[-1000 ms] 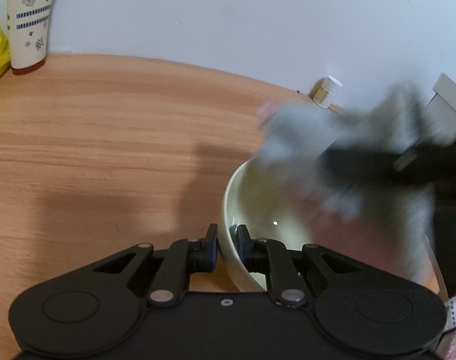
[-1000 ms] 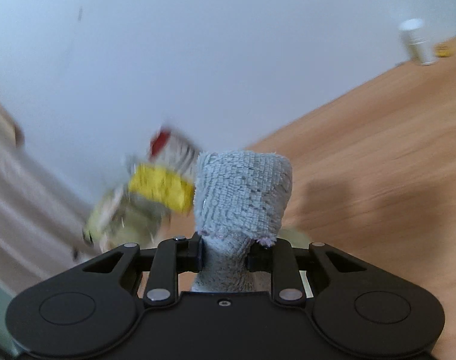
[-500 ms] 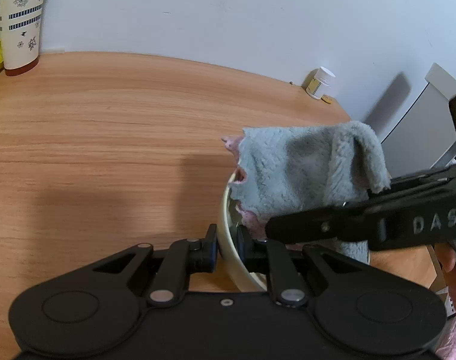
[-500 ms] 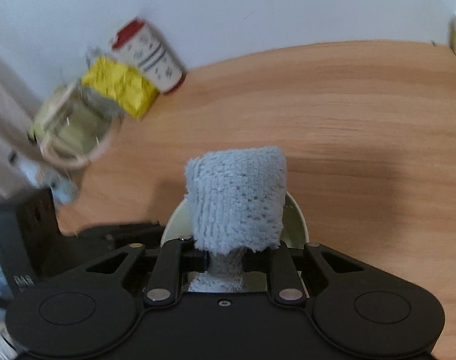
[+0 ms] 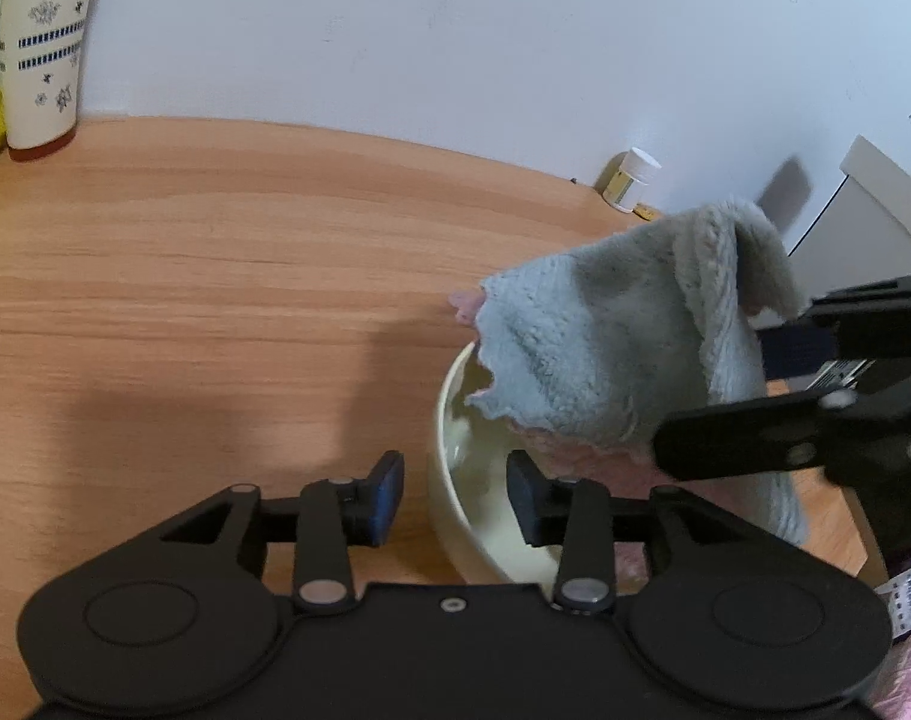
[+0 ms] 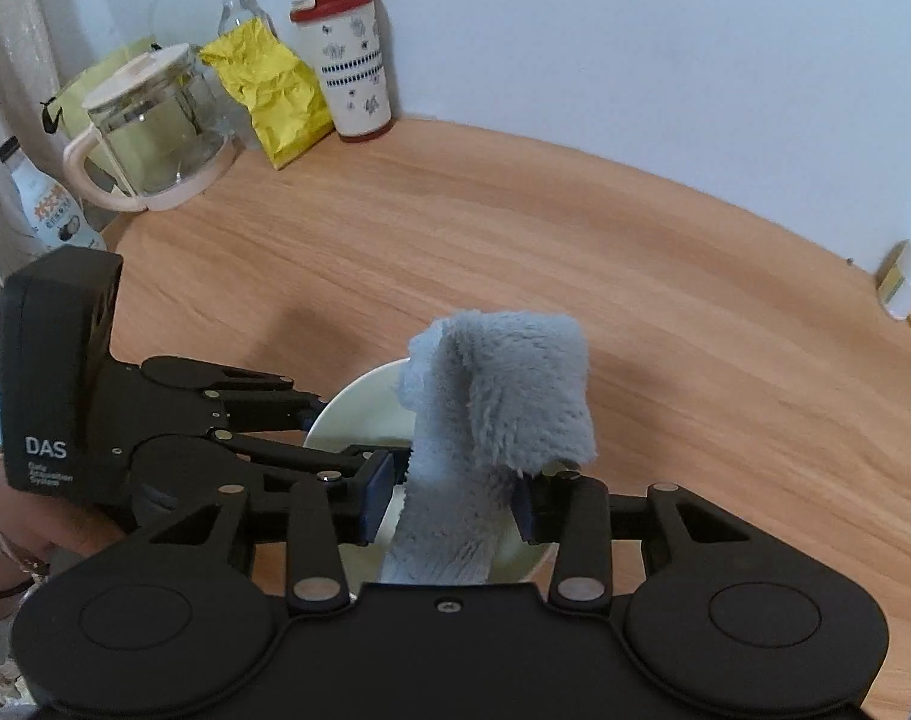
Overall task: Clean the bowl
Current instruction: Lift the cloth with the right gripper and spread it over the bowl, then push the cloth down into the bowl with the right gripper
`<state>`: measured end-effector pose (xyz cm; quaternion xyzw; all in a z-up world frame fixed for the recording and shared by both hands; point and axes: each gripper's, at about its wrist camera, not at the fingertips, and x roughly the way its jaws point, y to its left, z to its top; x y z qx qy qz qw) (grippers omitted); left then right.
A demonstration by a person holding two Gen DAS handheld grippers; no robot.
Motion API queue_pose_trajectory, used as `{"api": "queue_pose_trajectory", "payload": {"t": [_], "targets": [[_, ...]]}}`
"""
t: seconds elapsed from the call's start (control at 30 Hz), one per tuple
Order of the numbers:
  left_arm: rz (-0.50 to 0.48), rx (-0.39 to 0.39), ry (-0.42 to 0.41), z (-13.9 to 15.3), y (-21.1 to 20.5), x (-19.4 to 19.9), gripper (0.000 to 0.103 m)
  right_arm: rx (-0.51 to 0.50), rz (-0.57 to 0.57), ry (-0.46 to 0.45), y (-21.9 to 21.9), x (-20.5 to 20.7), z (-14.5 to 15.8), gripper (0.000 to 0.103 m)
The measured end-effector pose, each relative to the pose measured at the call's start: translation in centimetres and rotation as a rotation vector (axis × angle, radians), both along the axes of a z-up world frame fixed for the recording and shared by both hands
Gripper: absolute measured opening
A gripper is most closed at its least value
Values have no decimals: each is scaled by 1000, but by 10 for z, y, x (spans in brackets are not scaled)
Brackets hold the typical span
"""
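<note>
A cream bowl (image 5: 455, 480) sits on the wooden table (image 5: 215, 300). My left gripper (image 5: 455, 495) is open, its fingers straddling the bowl's near rim without touching it. My right gripper (image 6: 455, 501) holds a grey-blue fluffy cloth (image 6: 491, 420) between its fingers, which stand somewhat apart; the cloth hangs over the bowl (image 6: 365, 408). In the left wrist view the cloth (image 5: 623, 348) drapes over the bowl's right side, with the right gripper's black finger (image 5: 755, 438) under it.
A patterned cup with a red lid (image 6: 347, 60), a yellow bag (image 6: 275, 96) and a glass jug (image 6: 149, 132) stand by the wall at the far left. A small white-capped jar (image 5: 629, 180) stands by the wall at the right.
My left gripper has opened and let go of the bowl's rim. My right gripper's fingers have spread wider around the cloth, and it has swung over the bowl.
</note>
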<state>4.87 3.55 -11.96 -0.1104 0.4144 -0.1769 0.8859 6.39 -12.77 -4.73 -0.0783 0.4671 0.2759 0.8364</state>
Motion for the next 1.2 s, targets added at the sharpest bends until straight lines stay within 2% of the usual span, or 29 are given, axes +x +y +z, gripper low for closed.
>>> {"api": "queue_pose_trajectory", "payload": {"t": [0.07,0.13,0.2,0.27,0.33,0.4,0.5,0.63,0.73,0.83,0.93,1.0,1.1,1.2], "targets": [[-4,3,3,1,0,-1,46,40,5,-11,-5,-4,6,54],[-2,7,-2,4,-1,-3,49,69,24,-18,-5,-6,9,65],[-11,7,-10,8,-2,-6,51,92,28,-32,-6,-9,13,66],[-17,7,-28,12,-1,-10,62,113,31,-50,-8,-12,16,67],[-17,4,-52,16,0,-14,66,122,38,-65,-11,-14,22,67],[-21,-33,-68,20,3,-17,67,138,54,-67,-13,-17,26,73],[-23,-99,-69,24,7,-20,68,130,80,-79,-9,-22,32,74],[0,-5,-108,29,6,-30,68,183,89,-86,-16,-31,40,74],[0,-21,-108,31,9,-30,68,231,81,-120,-25,-38,48,74],[9,5,-128,34,9,-29,72,283,69,-135,-37,-36,57,74],[11,46,-143,36,4,-29,72,278,33,-183,-45,-29,61,74],[3,60,-157,37,-3,-30,72,226,13,-181,-46,-18,55,73],[-8,78,-167,39,-7,-31,79,156,-14,-153,-48,-3,39,73],[6,95,-159,37,-4,-30,80,163,-75,-88,-62,12,22,73]]}}
